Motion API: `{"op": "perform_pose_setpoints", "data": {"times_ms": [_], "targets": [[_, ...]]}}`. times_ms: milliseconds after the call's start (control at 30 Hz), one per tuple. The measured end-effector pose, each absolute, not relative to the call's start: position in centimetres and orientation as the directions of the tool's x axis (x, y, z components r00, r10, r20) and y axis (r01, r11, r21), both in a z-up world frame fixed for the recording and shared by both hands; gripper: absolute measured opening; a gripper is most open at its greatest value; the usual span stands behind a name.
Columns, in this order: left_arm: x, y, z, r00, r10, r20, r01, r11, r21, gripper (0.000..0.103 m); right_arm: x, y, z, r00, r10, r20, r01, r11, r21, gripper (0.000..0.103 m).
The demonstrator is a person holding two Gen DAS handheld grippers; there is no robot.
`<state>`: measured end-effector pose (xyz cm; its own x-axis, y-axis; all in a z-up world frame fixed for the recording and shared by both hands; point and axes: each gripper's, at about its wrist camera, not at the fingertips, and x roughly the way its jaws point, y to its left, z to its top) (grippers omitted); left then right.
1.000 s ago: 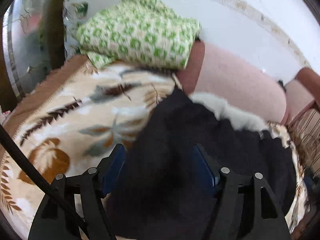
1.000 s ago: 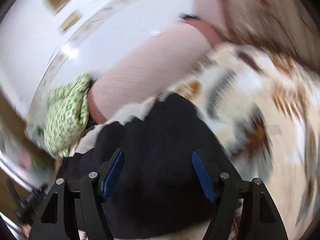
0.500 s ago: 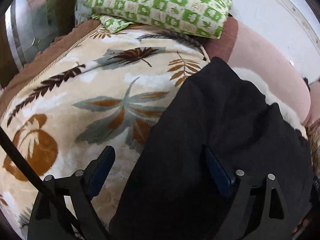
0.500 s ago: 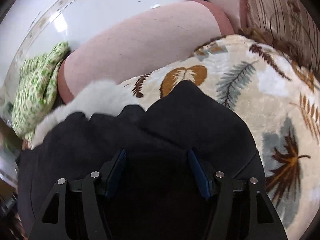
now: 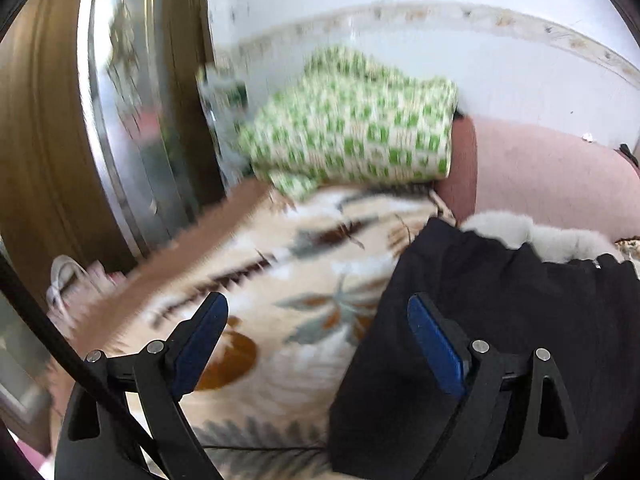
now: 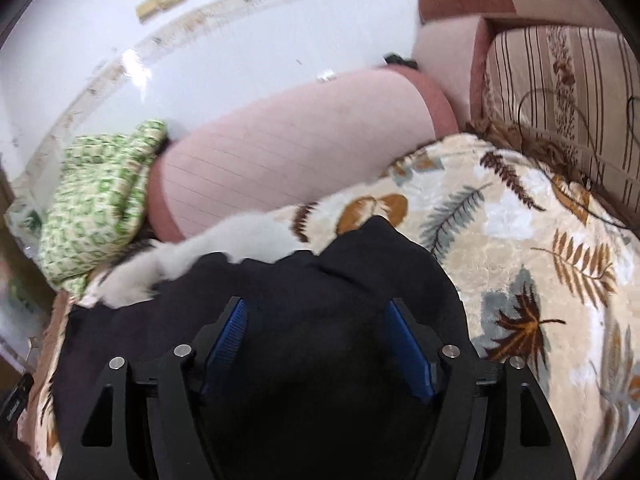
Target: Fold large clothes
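Now both grippers, left (image 5: pixel 316 344) and right (image 6: pixel 316 344), gaping, black coat (image 6: pixel 304 320) edge beside bare blanket (image 5: pixel 304 264).

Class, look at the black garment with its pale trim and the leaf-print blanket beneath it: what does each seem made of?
Black garment: probably matte woven cloth, since it shows soft folds and no shine. Its pale trim: fluffy, likely faux fur. Leaf-print blanket: plush fleece, judging by its crushed, faintly shiny pile.

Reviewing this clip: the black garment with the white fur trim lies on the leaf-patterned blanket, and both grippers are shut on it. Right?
Not quite. The black garment with white fur trim does lie on the leaf-patterned blanket, but both grippers are open: the left gripper in the left wrist view, the right gripper in the right wrist view.
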<state>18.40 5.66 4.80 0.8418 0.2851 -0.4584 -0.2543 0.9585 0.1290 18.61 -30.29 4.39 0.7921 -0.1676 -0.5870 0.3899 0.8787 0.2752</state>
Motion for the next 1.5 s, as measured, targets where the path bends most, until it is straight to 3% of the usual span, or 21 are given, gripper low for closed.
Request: {"op": "perform_pose_setpoints", "data": {"times_ms": [167,233,300,433,633,1500], "targets": [[11.8,6.6,7.9,0.913,0.157,-0.378,-0.165,0.986,0.012,0.098,14.5,-26.1,7.1,0.825,-0.126,-0.551,0.309,0.917,0.253,0.084],[9.3,7.0,7.7,0.913,0.082,-0.4,-0.107,0.993,-0.041,0.098,12.0,-24.1,7.2,0.833,-0.115,-0.541,0.274,0.935,0.224,0.092],[6.8,7.1,7.0,0.896,0.01,-0.445,-0.048,0.996,-0.074,0.098,9.9,-22.8,6.6,0.828,-0.126,-0.547,0.268,0.945,0.187,0.092],[3.2,5.3,4.5,0.843,-0.012,-0.538,-0.004,1.0,-0.028,0.098,6.1,-20.8,4.4,0.792,-0.163,-0.588,0.288,0.95,0.124,0.092],[-0.8,2.6,2.5,0.801,-0.079,-0.594,0.097,0.995,-0.001,0.098,1.2,-19.5,2.3,0.762,-0.214,-0.612,0.321,0.944,0.07,0.092],[-3.3,1.9,0.8,0.757,-0.038,-0.652,0.078,0.996,0.032,0.098,-1.9,-17.9,1.0,0.712,-0.265,-0.65,0.336,0.942,-0.015,0.092]]}}
